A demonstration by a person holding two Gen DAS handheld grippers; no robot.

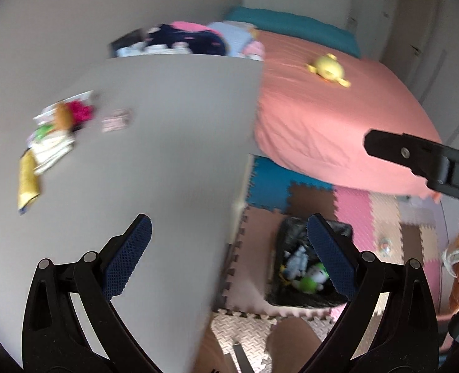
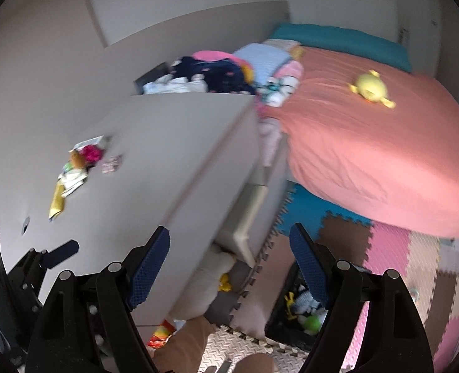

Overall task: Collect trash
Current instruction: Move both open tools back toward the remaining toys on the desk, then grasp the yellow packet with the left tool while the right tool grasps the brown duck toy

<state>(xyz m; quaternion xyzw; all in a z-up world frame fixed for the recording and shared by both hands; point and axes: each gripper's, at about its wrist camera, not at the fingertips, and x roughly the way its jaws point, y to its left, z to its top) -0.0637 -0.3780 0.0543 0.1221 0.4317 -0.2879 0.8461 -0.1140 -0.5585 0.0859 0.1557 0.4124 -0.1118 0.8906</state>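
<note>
A heap of wrappers and scraps (image 1: 53, 130) lies at the far left of a grey desk (image 1: 167, 143); it also shows in the right wrist view (image 2: 77, 168), with a yellow packet (image 2: 57, 202) nearest me. A black-lined trash bin (image 1: 307, 267) with trash in it stands on the floor right of the desk, seen also in the right wrist view (image 2: 300, 314). My left gripper (image 1: 229, 258) is open and empty above the desk's right edge. My right gripper (image 2: 229, 267) is open and empty, higher up, over the desk edge and the bin.
A bed with a salmon sheet (image 2: 384, 143) and a yellow plush toy (image 2: 370, 88) fills the right. Clothes (image 2: 217, 74) are piled behind the desk. Coloured foam mats (image 2: 394, 267) cover the floor. A white bundle (image 2: 210, 279) lies under the desk.
</note>
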